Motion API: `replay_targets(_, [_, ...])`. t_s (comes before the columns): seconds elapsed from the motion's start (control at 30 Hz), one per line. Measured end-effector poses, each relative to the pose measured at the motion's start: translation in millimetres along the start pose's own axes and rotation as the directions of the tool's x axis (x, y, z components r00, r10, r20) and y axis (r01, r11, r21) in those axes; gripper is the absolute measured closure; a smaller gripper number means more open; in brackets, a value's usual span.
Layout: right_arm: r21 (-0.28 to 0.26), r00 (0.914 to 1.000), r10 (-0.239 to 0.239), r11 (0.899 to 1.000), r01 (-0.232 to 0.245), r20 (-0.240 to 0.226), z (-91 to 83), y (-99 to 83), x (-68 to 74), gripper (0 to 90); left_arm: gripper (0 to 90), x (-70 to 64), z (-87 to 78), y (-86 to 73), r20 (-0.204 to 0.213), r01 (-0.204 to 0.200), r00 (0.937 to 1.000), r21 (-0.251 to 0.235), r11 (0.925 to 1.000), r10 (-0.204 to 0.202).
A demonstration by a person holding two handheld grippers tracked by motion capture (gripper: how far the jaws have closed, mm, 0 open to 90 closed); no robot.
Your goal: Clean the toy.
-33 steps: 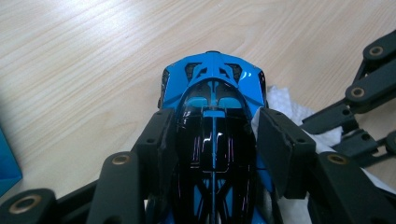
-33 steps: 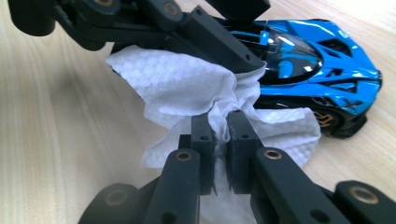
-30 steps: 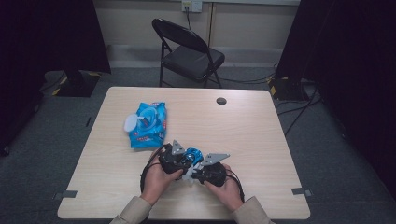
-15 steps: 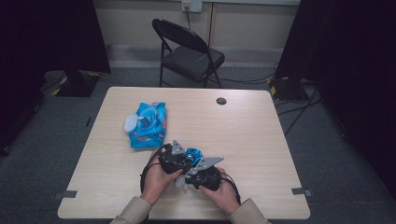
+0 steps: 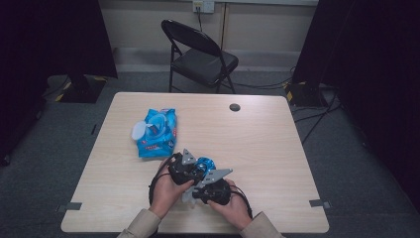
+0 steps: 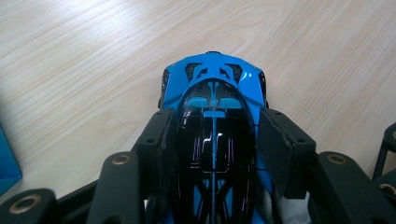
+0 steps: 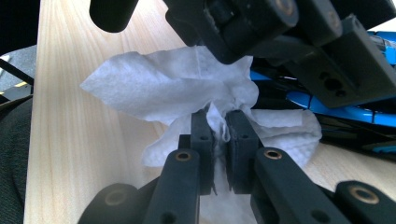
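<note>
- Since the work in hand reads as wiping a toy car with a tissue, the relation that matters is tissue to car: the white wipe [image 7: 187,93] lies directly beside and partly under the blue toy car [image 6: 212,135], touching or very nearly touching its body in the right gripper view.
- Toy car: blue and black, glossy canopy, held just above or on the counter [image 5: 267,139] near its front edge, between the two hands. Its long axis runs straight out along the left gripper [image 6: 215,144], nose pointing away from that camera.
- Left gripper jaws: closed onto the car's flanks, one pad on each side of the dark cabin, at about mid-length. Nose and front bodywork project free beyond the jaws.
- Right gripper [image 7: 217,128] jaws: pinched shut on a bunched fold of the wipe; loose ends of the sheet fan out to the left and behind the jaws.
- Position of grippers: in the high view, left gripper [image 5: 185,168] sits farther from the person, right gripper [image 5: 210,188] nearer, angled in toward the car from below and to the right.
- Nearer arm for the coming move: the right, judged; its wipe is already against the car's side, so a short stroke along the body should do the rubbing while the left holds the car steady.
- Wet-wipe pack [image 5: 156,131]: blue, lid flap open, lying on the counter well apart from the hands, up and to the left.
- Folding chair [image 5: 200,54]: beyond the far counter edge, not involved.
</note>
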State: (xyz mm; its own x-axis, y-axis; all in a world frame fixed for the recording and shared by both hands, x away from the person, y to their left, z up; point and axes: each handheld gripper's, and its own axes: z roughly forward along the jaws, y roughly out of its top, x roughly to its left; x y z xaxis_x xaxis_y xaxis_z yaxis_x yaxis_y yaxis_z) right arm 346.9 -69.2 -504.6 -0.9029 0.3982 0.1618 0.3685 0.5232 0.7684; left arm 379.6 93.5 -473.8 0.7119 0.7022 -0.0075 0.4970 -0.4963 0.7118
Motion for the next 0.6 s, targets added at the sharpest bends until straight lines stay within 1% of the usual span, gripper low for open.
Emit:
replay_targets(0.3, [0.01, 0.9999, -0.008, 1.0, 0.008, -0.012, 0.9, 2.4, 0.7, 83.6, 47.7, 0.0, 0.0, -0.4, 0.0, 0.004, 1.0, -0.004, 1.0, -0.004])
replay_targets(0.6, [0.003, 0.9978, -0.032, 0.999, 0.032, -0.057, -2.2, 6.7, 3.6, 83.5, 47.7, 2.5, -0.9, -1.7, 0.006, 0.005, 1.0, -0.008, 1.0, -0.004])
